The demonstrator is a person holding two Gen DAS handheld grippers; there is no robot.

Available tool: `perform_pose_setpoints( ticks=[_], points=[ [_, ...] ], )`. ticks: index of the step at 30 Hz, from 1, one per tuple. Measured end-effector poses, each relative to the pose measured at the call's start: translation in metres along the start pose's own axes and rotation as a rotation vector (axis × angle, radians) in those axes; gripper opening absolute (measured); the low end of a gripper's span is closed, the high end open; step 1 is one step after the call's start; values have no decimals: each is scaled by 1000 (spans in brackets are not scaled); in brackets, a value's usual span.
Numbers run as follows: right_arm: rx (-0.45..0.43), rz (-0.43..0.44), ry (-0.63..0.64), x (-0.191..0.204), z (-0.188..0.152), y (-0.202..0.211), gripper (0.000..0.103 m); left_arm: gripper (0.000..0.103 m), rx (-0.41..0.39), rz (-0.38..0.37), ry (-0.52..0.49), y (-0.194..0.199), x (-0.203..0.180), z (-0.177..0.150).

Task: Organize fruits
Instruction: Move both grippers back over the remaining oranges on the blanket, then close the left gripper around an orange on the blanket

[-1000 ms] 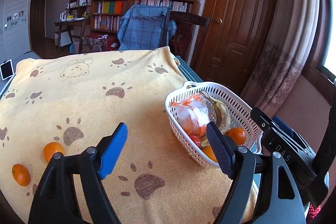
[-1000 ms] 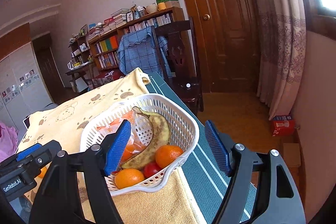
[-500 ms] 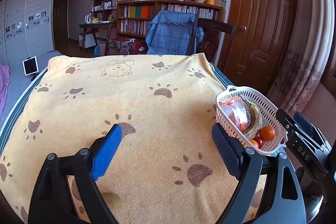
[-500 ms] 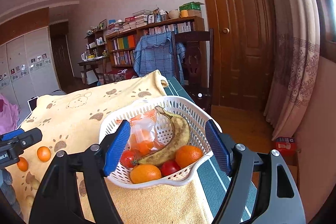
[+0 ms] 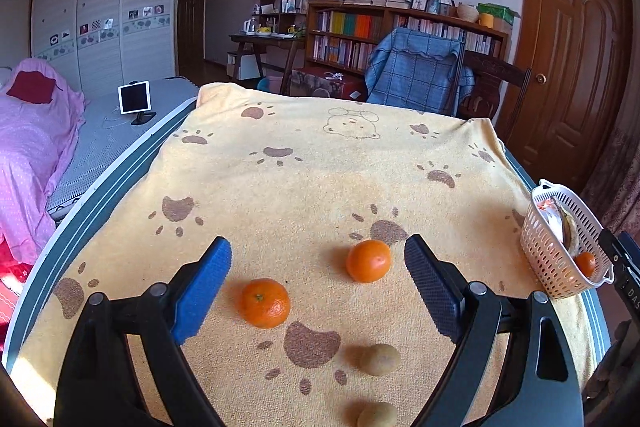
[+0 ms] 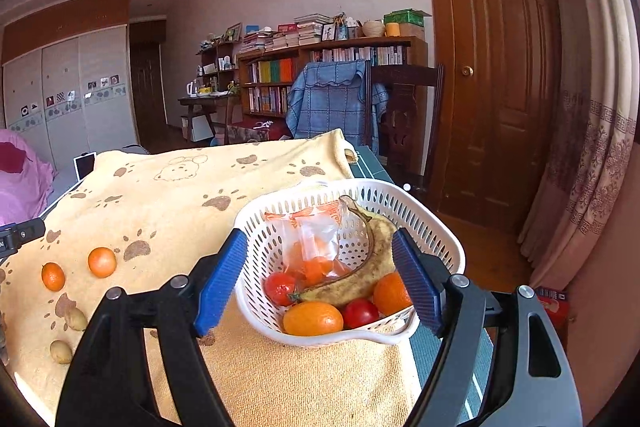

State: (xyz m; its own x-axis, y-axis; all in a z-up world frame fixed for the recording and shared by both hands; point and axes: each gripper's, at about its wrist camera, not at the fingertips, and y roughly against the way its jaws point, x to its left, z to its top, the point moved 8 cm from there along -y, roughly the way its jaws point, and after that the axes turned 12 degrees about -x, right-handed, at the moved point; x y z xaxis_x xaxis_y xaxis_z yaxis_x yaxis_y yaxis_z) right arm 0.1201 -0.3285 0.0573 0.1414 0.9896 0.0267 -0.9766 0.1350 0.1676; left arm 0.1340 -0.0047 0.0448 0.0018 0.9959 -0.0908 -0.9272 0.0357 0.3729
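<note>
Left tool (image 5: 318, 269) spread wide, grasping nothing, aimed down at 2 loose oranges on the yellow paw-print towel (image 5: 304, 167) over the surface: nearer orange (image 5: 265, 303) lower centre by the blue pad, farther orange (image 5: 368, 261) up and right by the black pad. Both round, no long axis to match. Right tool (image 6: 320, 265) released, empty, framing the white basket (image 6: 440, 227) at centre frame. Left tool clearly nearer the oranges. Readable: "DAS" at right edge.

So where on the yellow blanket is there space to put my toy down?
The far part of the blanket is bare, from the bear drawing down to the two oranges. It is crowded near the front: oranges and two small brownish fruits, and the full basket at the right edge.
</note>
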Motion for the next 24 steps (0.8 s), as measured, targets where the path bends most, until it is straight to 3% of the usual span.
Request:
perform_pose_setpoints(
  ticks=[7, 14, 20, 24],
  points=[
    [-2, 19, 13, 10, 0, 4, 81, 88, 32, 79, 50, -7, 40, -12],
    [11, 44, 18, 13, -2, 3, 81, 87, 105, 87, 22, -27, 38, -35],
    [20, 58, 26, 17, -3, 3, 81, 73, 168, 80, 2, -42, 36, -51],
    [23, 61, 31, 19, -5, 3, 81, 58, 210, 71, 19, -50, 38, -59]
  ],
)
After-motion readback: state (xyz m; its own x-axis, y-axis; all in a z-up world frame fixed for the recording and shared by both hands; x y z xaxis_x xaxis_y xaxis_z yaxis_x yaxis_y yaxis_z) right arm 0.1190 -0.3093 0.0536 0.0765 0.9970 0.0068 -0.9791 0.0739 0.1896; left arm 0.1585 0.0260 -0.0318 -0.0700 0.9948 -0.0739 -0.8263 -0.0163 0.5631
